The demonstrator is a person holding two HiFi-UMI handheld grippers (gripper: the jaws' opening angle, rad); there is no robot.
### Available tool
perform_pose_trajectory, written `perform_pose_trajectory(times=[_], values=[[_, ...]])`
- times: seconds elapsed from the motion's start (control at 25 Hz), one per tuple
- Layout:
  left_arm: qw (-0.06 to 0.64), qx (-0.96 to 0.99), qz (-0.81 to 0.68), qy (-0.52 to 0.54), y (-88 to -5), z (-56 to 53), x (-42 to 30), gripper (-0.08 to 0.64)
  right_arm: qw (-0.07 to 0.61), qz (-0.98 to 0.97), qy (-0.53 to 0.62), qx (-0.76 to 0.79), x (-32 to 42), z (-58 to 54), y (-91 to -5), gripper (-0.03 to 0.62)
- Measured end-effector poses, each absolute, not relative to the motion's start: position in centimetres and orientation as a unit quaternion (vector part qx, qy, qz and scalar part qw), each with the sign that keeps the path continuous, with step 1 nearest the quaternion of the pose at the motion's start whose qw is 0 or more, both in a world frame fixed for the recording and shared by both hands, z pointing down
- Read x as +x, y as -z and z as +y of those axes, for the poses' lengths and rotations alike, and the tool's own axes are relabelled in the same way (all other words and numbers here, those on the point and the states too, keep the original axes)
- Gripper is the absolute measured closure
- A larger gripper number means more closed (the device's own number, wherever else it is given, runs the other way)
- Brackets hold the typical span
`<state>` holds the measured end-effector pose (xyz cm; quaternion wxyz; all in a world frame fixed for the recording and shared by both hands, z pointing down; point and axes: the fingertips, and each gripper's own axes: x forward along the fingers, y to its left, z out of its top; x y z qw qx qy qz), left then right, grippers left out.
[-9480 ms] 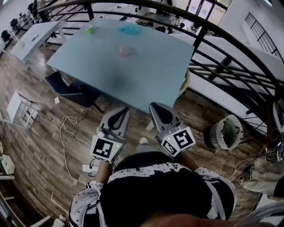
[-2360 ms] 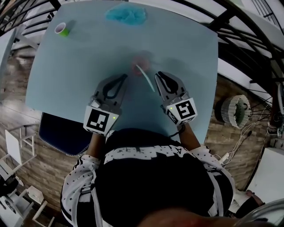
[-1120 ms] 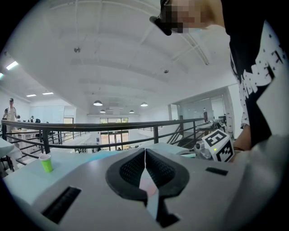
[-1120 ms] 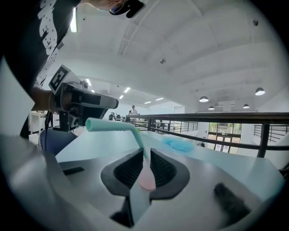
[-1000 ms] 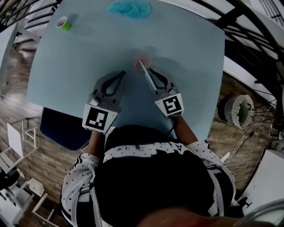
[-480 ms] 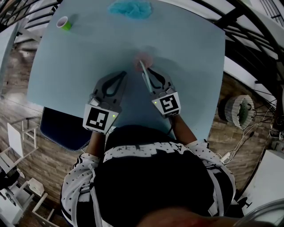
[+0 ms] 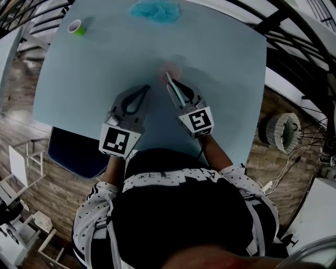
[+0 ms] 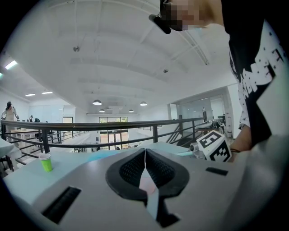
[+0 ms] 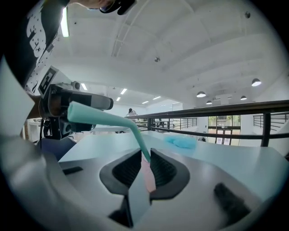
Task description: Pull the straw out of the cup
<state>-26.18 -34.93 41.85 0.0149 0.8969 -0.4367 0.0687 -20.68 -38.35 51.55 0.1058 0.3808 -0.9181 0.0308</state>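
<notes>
Nearest to us, seen from above, is the person's black shirt (image 7: pixel 178 220), with both arms reaching forward over a pale blue table (image 7: pixel 226 68). The left gripper (image 7: pixel 143 88) hovers over the near middle of the table; in its own view its jaws are pressed together with nothing between them, and it is well apart from the task's things. Just to its right, the right gripper (image 7: pixel 172 84) is clamped on a teal straw (image 7: pixel 176 90): in the right gripper view the straw (image 9: pixel 113 121) bends down from the upper left and passes into the narrow slot between the closed jaws. The straw's free end slants back over the top of that gripper, towards the person. Just beyond the right gripper's tips stands the pink cup (image 7: pixel 171 69), and the straw's far end lies over its mouth; we cannot tell how deep it sits inside. Farther off, a small green cup (image 7: pixel 76 28) stands at the far left corner of the table, and a crumpled blue cloth (image 7: pixel 155 10) lies at the far edge. Beyond the table runs a dark railing (image 8: pixel 90 125).
</notes>
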Motion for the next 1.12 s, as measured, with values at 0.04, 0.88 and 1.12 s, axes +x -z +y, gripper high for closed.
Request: perform_pose_trajectory(times=[0.04,0.88,1.12], values=[[0.016,0.897,-0.437,-0.069,-41.9,-34.9,-26.2,0.545,0.105,-0.918,-0.029,0.381,-20.6,-38.3,-51.7,0.531],[0.011,0.899,-0.432,-0.07,-41.7,-34.2,-26.5,0.545,0.136,-0.901,0.021,0.411,-20.3,-38.2,-49.3,0.549],[0.006,0.901,-0.428,-0.069,-41.2,-33.5,-26.5,0.545,0.117,-0.895,0.026,0.429,-19.8,-37.6,-47.5,0.549]])
